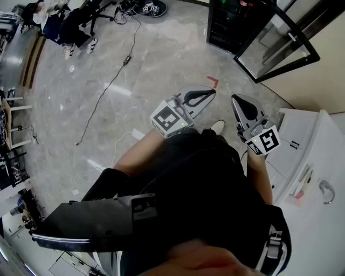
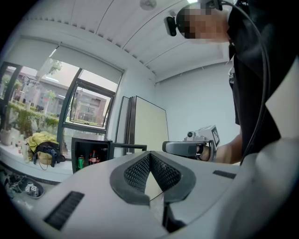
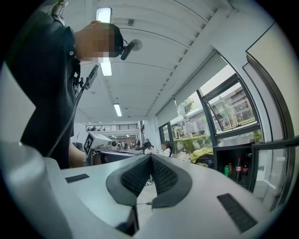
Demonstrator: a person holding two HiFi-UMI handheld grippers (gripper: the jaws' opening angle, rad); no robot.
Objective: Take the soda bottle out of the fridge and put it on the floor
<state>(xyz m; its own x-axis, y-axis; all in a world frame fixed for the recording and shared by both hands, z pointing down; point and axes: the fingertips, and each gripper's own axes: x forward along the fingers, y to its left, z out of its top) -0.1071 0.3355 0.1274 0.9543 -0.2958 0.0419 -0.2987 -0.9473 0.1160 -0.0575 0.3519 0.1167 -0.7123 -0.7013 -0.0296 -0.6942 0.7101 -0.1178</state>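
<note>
A small black fridge (image 1: pixel 232 24) stands on the floor far ahead, its glass door (image 1: pixel 285 40) swung open. In the left gripper view the fridge (image 2: pixel 91 156) holds a dark soda bottle (image 2: pixel 93 158) with a red label beside a green can (image 2: pixel 80 161). The right gripper view shows the same bottle (image 3: pixel 238 169) and can (image 3: pixel 226 170). My left gripper (image 1: pixel 207 95) and right gripper (image 1: pixel 239 100) are held at waist height, well short of the fridge. Both are shut with nothing between the pads (image 2: pixel 140 170) (image 3: pixel 163 175).
A white cabinet (image 1: pixel 310 161) stands close on my right. A black cable (image 1: pixel 110 81) runs across the grey floor, with a red tape mark (image 1: pixel 213 82) ahead. Shoes (image 1: pixel 152 8) and chairs stand at the far edge. A yellow bag (image 2: pixel 42 144) lies by the window.
</note>
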